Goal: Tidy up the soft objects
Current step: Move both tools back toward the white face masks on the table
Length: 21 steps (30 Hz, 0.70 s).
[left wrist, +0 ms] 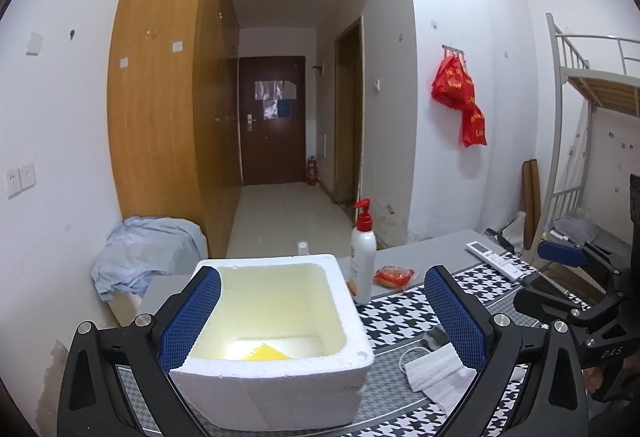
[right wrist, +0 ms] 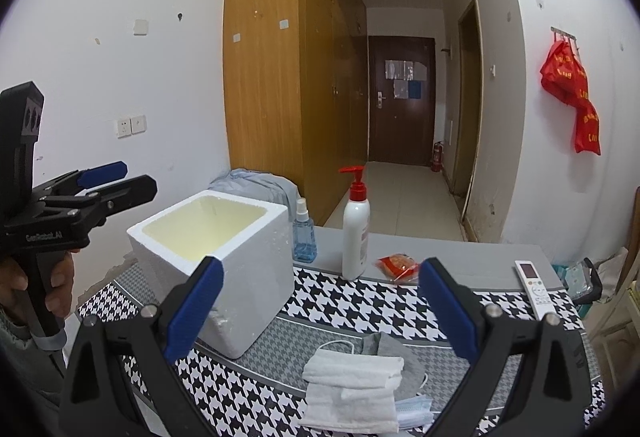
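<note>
The table [right wrist: 480, 261], laid with a houndstooth cloth [right wrist: 360, 309], carries a white styrofoam box [right wrist: 240, 277] at its left; a yellow ridged item [left wrist: 267, 353] already lies on the box floor. Beside the box stand a red-capped pump bottle [right wrist: 355, 233] and a blue spray bottle [right wrist: 304, 237], with a red snack packet [right wrist: 400, 267] and a remote control [right wrist: 534, 287] further right. The soft things form a small pile near the front edge: a folded white towel [right wrist: 352, 389] on top, a grey cloth [right wrist: 384, 351] beneath, and a blue face mask [right wrist: 416, 411] poking out at the bottom right. The right gripper [right wrist: 320, 301] hangs just above and behind this pile with its jaws wide apart, so the towel lies between and slightly below the fingers. A good pick would likely descend straight, pinch the towel's folded edge so only one layer group lifts, then carry it left into the box. The left gripper [left wrist: 322, 311] is also spread wide, straddling the box without clamping it.
</note>
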### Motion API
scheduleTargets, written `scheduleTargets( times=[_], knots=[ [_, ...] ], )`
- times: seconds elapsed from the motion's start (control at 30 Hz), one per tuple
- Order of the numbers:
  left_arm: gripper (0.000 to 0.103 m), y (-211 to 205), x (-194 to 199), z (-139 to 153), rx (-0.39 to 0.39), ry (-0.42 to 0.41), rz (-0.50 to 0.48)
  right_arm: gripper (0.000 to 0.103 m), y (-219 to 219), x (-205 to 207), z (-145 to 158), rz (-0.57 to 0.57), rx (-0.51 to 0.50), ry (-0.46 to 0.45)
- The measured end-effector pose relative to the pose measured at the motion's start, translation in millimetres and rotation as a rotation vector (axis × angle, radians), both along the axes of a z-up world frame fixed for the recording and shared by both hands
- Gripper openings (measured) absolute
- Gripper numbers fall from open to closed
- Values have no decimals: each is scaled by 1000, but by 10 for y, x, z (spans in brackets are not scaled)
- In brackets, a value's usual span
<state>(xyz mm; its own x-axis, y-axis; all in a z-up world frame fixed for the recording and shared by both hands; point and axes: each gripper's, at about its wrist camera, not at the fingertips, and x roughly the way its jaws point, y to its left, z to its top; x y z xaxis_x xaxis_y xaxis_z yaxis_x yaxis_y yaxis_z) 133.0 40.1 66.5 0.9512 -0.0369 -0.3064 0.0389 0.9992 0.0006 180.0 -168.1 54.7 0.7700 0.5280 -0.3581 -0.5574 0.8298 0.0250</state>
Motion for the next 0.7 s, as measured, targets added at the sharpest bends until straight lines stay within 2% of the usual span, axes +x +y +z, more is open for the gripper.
scheduleTargets(
  times=[0.43,0.7],
  knots=[
    [102,-141,-216,51,-7,-44,-43,100,-74,-151,34,7,10,-25],
    [102,-231,-246,-23,-14,-36,-69,100,-129,-224,43,4,10,-39]
  ],
)
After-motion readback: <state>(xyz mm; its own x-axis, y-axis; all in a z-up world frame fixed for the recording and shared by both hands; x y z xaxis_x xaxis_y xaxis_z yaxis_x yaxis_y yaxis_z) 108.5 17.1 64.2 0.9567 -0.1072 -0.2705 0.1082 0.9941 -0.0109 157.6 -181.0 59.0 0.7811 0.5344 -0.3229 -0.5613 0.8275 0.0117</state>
